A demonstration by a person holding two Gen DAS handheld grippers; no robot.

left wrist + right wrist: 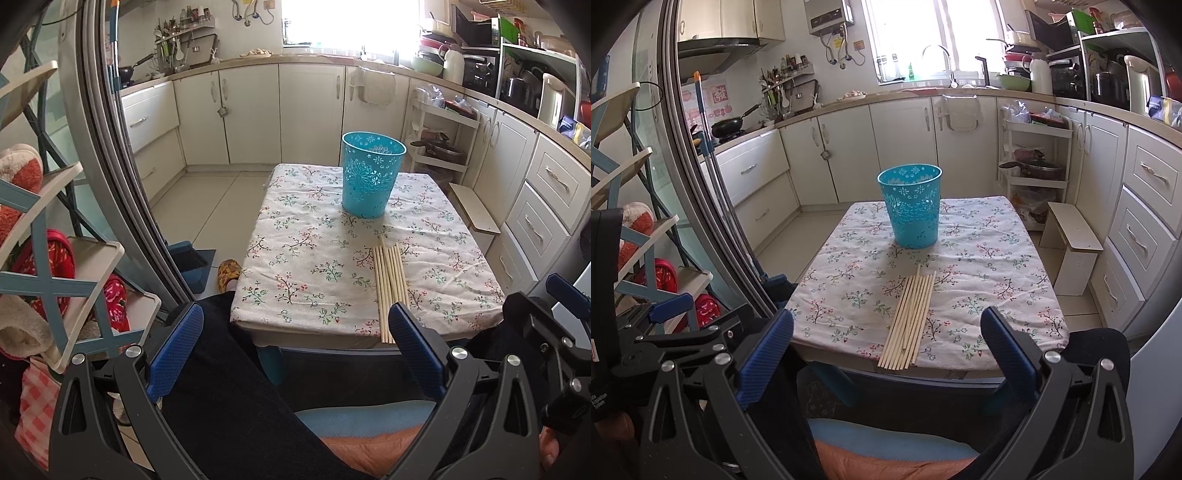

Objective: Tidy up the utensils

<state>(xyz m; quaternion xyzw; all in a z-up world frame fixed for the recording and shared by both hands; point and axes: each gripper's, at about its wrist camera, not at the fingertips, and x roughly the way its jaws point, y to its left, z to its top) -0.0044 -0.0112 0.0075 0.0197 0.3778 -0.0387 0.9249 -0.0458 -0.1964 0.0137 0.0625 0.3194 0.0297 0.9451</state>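
On the low table's floral cloth (979,266), a bundle of pale wooden chopsticks (910,319) lies near the front edge, apart from the upright turquoise perforated plastic bin (910,206). Left gripper (295,347) and right gripper (886,354) hover short of the table, jaws wide, apparently empty.
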